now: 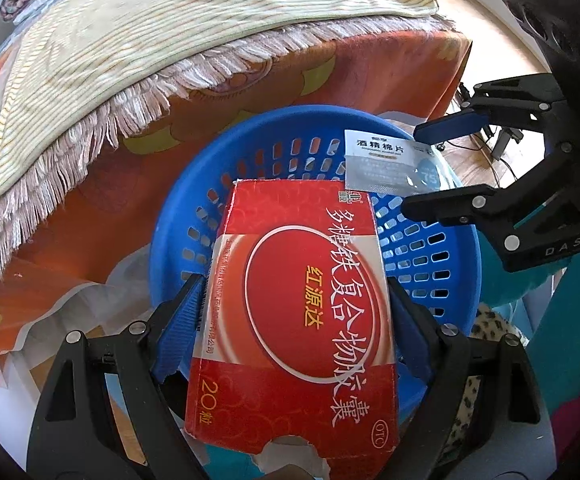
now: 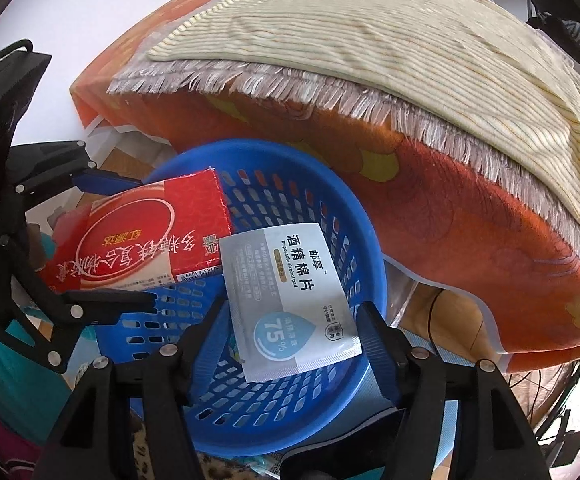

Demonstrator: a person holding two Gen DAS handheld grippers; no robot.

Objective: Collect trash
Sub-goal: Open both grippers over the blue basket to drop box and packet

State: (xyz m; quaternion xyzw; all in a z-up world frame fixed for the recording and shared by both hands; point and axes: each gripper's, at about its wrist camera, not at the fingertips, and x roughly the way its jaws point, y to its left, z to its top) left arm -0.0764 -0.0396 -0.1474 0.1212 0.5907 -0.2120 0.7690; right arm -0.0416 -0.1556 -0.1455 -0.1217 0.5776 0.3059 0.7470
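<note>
Drop-off step: the left hand-held gripper [image 1: 296,312] clamps the red medicine box [image 1: 294,312] over the blue basket [image 1: 442,248] (nothing inside yet), while the right hand-held gripper [image 2: 290,332], its jaws spread, has the alcohol-pad sachet [image 2: 290,300] between them, so next both items likely drop in.

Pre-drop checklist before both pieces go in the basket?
1. Red box over blue basket: ok.
2. Left gripper jaws clamp the box sides: ok.
3. Wipe packet over the basket: ok.
4. Right gripper jaws opening, packet between them; pad contact: cannot tell.
5. Basket has room below: ok.
6. Fringed cloth clear of the basket opening: ok.
</note>
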